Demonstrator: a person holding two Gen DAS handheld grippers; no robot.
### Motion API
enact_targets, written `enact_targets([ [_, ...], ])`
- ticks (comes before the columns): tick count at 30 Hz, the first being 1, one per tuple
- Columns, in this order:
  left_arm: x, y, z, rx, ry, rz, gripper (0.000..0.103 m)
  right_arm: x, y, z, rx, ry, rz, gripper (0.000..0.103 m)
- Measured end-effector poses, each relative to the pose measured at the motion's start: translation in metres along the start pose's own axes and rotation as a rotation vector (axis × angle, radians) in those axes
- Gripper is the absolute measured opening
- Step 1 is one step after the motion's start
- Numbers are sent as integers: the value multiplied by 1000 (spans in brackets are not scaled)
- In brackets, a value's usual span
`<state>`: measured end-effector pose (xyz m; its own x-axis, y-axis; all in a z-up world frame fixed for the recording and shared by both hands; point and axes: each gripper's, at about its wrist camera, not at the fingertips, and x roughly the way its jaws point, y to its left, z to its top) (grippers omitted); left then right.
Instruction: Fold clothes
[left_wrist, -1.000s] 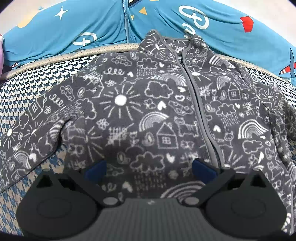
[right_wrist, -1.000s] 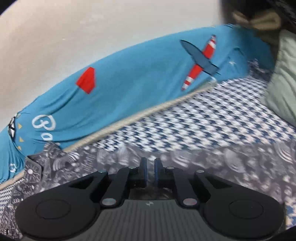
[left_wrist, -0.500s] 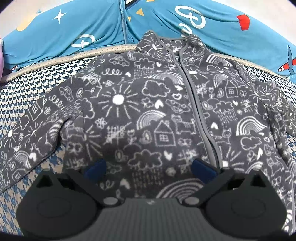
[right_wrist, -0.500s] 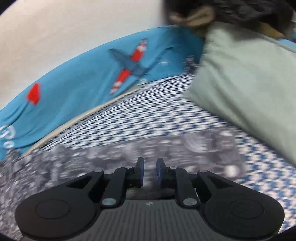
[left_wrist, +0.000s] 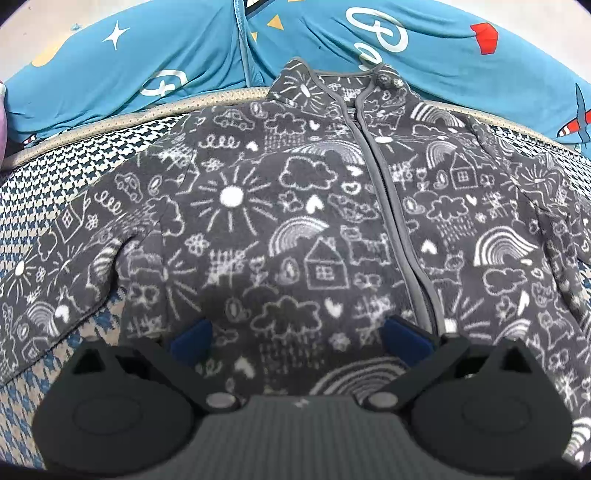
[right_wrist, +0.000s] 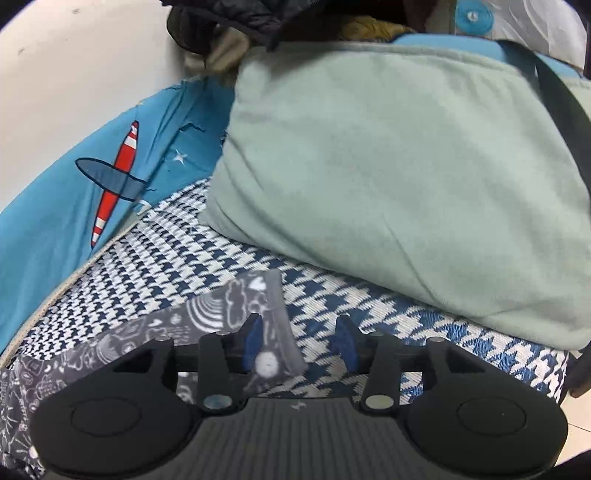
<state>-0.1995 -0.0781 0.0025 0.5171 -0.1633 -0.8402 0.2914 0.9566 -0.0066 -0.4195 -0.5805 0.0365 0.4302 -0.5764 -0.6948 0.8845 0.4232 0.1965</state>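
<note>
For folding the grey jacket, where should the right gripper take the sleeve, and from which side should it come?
Probably at the cuff, the sleeve's free end. The sleeve lies flat and stretched out on the houndstooth cover, ending in a straight hem. The right gripper is open with that hem between its fingers, so coming in low from the end, along the sleeve, lets one finger slide under the edge.

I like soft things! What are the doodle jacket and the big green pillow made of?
The doodle jacket looks like fleece: its surface is fuzzy and matte, and the white drawings have blurry edges. The green pillow seems covered in smooth, soft knit or brushed cotton, plump with gentle creases; I can't tell exactly which.
</note>
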Motion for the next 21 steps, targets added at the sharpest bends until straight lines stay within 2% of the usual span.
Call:
enact_targets([
  [4, 1, -2, -1, 12, -3, 8, 103, 8, 1, -2, 15, 26, 26, 45],
  [10, 3, -2, -1, 19, -3, 12, 103, 14, 17, -6, -14, 18, 63, 45],
  [11, 3, -3, -1, 21, -3, 12, 103, 15, 20, -7, -28, 14, 61, 38],
  [13, 3, -2, -2, 23, -4, 12, 103, 17, 26, -9, -55, 7, 55, 15],
  [15, 3, -2, -2, 25, -6, 12, 103, 14, 27, -8, -39, -30, 31, 14],
  [18, 3, -2, -2, 27, -7, 12, 103, -3, 24, 0, 10, -147, -63, 12],
  [21, 4, -3, -2, 28, -8, 13, 103, -7, 21, -1, 37, -162, -94, 12],
])
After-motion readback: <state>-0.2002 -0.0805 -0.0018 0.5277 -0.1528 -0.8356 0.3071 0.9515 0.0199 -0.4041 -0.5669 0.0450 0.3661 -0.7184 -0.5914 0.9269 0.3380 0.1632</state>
